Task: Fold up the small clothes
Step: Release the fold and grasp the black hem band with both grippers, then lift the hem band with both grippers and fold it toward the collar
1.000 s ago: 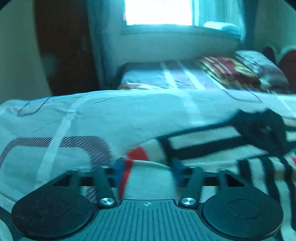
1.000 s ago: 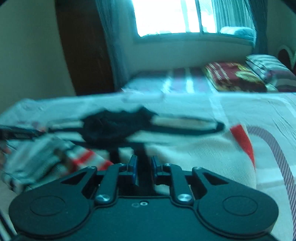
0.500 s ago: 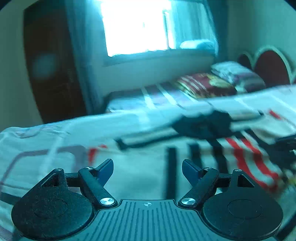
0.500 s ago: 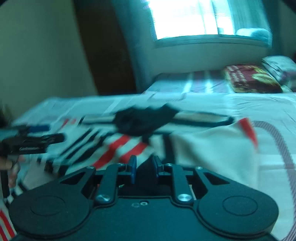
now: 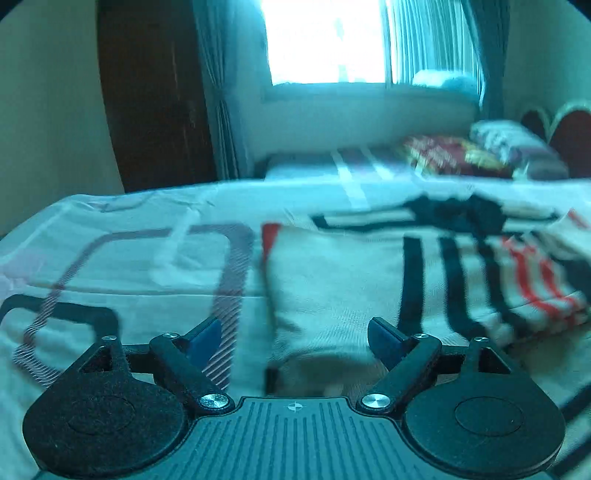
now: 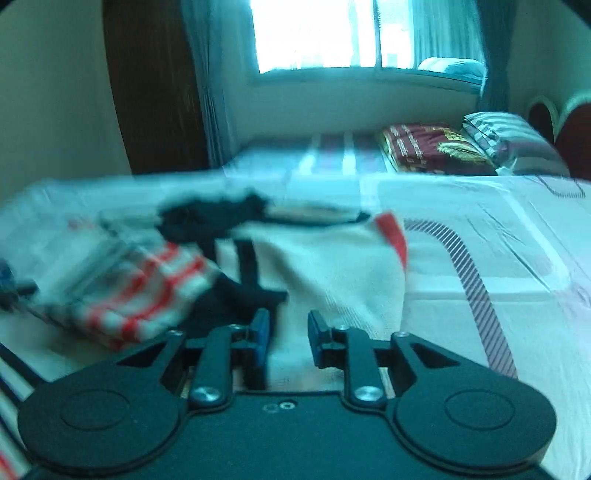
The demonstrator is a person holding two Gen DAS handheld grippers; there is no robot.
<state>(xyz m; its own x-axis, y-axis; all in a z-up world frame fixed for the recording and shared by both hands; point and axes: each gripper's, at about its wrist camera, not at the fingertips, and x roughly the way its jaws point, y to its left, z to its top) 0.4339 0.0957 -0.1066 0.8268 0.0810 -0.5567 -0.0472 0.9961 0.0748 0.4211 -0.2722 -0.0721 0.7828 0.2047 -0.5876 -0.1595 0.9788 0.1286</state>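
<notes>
So the left gripper [image 5: 295, 332] has its jaws spread wide and opening more, nothing pinched, just hanging over the near left edge of the striped shirt [image 5: 351, 280]; the right gripper [image 6: 288, 338] has only a small gap, also opening, pads not pressing on the cloth under them. The shirt lies half folded on the bed sheet [image 5: 122, 258], black collar at the far side; a red pillow [image 6: 432, 147] sits way back by the window [image 6: 314, 33].
</notes>
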